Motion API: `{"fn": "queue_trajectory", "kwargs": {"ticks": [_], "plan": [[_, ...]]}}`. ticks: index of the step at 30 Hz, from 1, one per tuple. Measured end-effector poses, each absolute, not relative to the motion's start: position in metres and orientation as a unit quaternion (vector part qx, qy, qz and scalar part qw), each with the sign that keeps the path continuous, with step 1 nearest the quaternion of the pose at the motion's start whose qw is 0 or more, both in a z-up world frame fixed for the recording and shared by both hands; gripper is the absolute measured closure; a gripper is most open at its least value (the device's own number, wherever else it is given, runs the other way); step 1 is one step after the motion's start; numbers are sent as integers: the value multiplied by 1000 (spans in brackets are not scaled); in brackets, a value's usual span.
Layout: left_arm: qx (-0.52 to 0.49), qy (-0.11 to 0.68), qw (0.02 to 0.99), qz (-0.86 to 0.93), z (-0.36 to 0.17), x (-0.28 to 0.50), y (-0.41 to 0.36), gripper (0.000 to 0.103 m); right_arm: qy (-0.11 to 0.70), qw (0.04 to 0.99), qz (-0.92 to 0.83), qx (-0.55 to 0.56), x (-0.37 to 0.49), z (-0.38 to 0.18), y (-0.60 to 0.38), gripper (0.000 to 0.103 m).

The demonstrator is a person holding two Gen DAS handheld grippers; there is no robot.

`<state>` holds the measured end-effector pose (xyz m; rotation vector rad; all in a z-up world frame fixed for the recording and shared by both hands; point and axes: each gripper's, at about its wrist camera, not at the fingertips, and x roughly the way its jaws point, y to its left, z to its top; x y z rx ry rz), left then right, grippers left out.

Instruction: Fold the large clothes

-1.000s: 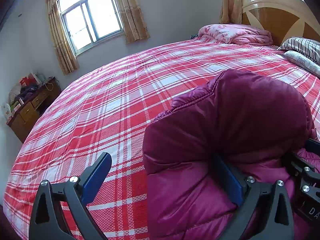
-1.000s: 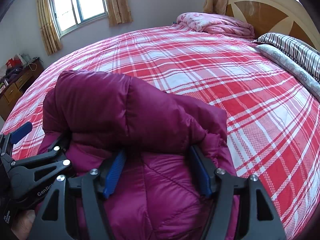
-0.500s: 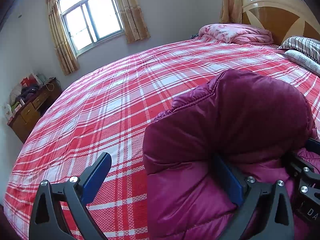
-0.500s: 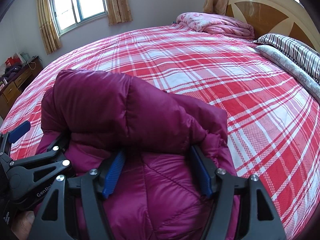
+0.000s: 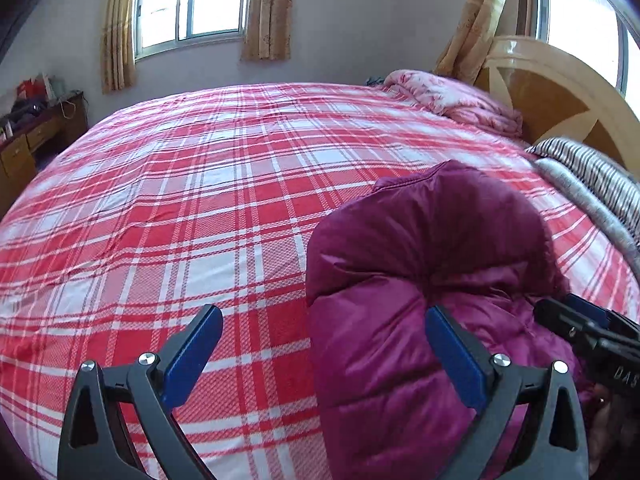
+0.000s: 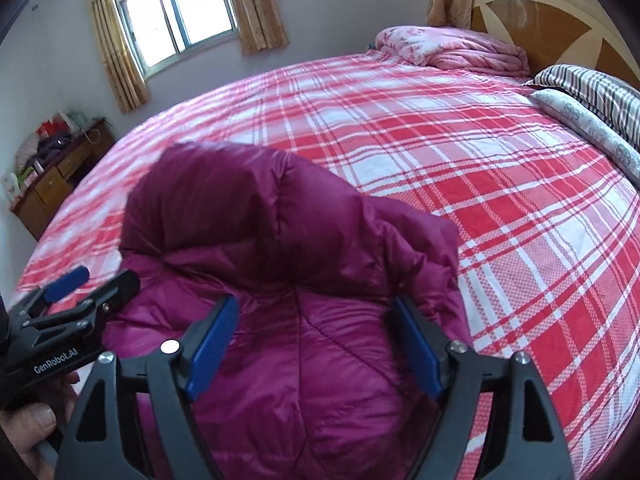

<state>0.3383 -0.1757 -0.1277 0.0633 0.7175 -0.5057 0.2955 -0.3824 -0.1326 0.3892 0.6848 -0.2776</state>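
A magenta puffer jacket point(image 5: 432, 288) lies bunched and folded over on the red plaid bed; it also shows in the right wrist view point(image 6: 280, 264). My left gripper point(image 5: 324, 356) is open, its left finger over bare sheet and its right finger against the jacket's near fold. My right gripper point(image 6: 316, 352) is open, its jaws straddling the jacket's lower panel just below the folded-over part. Each gripper shows at the edge of the other's view: the right one point(image 5: 592, 336) and the left one point(image 6: 80, 300).
The red plaid bed sheet point(image 5: 200, 200) spreads wide to the left and far side. A folded pink quilt point(image 6: 452, 50) and striped pillows point(image 6: 596, 92) lie by the wooden headboard point(image 5: 560, 92). A wooden dresser point(image 6: 52, 184) stands by the window wall.
Both wrist views have pulled back and tilted up, so more of the bed and wall shows. The jacket's folded top has settled lower. Both grippers stay open.
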Motion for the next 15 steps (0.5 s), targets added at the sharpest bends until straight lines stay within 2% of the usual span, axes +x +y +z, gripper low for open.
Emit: {"fn": "queue_trajectory", "kwargs": {"ticks": [1,3,15], "plan": [[19,344,905,-250,-124,332,-164,2,314,918,-138,200,283,-126,-388,9],[5,342,902,-263,-121,321,-149,2,298,918,-142,219,265,-122,-400,6],[-47,382,858,-341,-150,310,-160,2,344,879,-72,323,263,-160,-432,6]]}}
